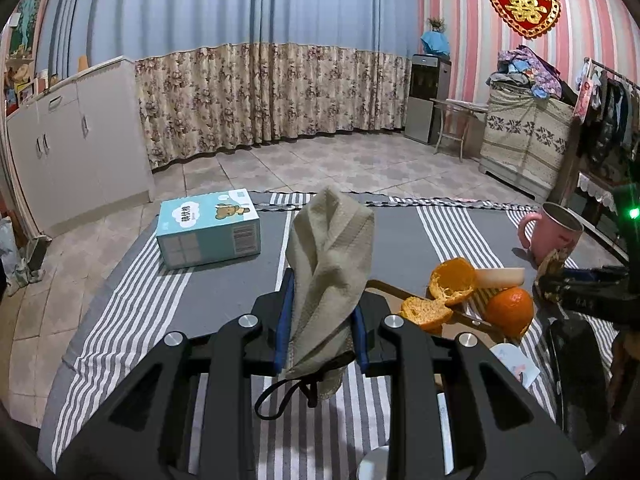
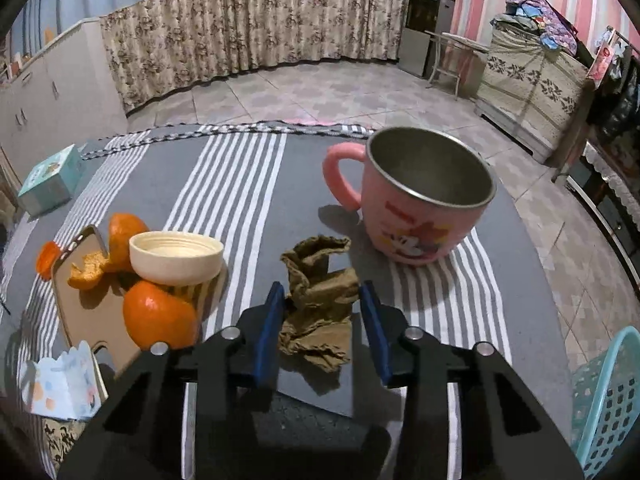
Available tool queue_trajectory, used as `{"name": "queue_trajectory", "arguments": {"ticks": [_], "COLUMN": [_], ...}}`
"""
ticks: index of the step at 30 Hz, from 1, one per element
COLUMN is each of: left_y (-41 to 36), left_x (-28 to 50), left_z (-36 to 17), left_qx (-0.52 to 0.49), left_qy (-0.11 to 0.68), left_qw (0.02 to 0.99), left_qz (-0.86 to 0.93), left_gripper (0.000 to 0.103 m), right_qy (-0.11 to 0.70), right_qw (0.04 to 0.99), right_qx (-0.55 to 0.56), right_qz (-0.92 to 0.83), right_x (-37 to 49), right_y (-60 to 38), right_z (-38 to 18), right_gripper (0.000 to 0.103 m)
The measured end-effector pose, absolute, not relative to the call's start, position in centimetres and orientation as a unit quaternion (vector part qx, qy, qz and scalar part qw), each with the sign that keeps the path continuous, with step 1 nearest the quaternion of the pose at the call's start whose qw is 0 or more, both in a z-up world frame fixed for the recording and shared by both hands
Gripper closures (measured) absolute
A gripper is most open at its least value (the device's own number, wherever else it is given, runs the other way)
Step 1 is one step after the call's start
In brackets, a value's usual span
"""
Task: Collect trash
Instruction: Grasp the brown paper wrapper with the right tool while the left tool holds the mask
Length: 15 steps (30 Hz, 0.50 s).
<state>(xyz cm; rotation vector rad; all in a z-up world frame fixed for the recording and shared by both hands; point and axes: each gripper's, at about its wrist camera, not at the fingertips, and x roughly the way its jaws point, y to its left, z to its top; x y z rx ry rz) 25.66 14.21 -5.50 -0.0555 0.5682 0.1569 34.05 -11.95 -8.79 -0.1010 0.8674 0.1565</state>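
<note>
On the striped tablecloth (image 2: 240,184), our right gripper (image 2: 322,312) straddles crumpled brown paper (image 2: 320,300); pad contact is unclear. Our left gripper (image 1: 322,320) pinches a beige cloth (image 1: 330,264) upright.

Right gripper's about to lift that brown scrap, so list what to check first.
1. Crumpled brown paper lies between the right gripper pads: ok.
2. Both pads pressing on it: cannot tell.
3. Pink cup stands apart from the paper: ok.
4. Whole orange is to the side, outside the gripper: ok.
5. Left gripper shut on the beige cloth: ok.
6. Teal basket is meant for trash: cannot tell.
</note>
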Motion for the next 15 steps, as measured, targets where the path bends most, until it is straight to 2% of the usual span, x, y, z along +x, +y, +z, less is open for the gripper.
{"name": "queue_trajectory", "arguments": {"ticks": [1,2,15], "left_y": [14.1,14.1,12.6], "left_x": [25.7,25.8,25.5], "left_z": [-5.6,-5.7,-5.0], "left_qx": [-0.027,-0.027,-0.034], "left_qy": [0.281,0.284,0.295], "left_qw": [0.956,0.956,0.953], "left_qz": [0.076,0.074,0.053], "left_gripper": [0.079,0.079,0.079], "right_qy": [0.418,0.418,0.368], "right_qw": [0.904,0.904,0.926], "right_qx": [-0.048,-0.042,-0.017], "right_qz": [0.078,0.082,0.08], "right_x": [33.8,33.4,25.9], "right_y": [-12.2,-12.7,-19.9], "right_z": [-8.6,-8.3,-4.0], "right_gripper": [0.084,0.091,0.098]}}
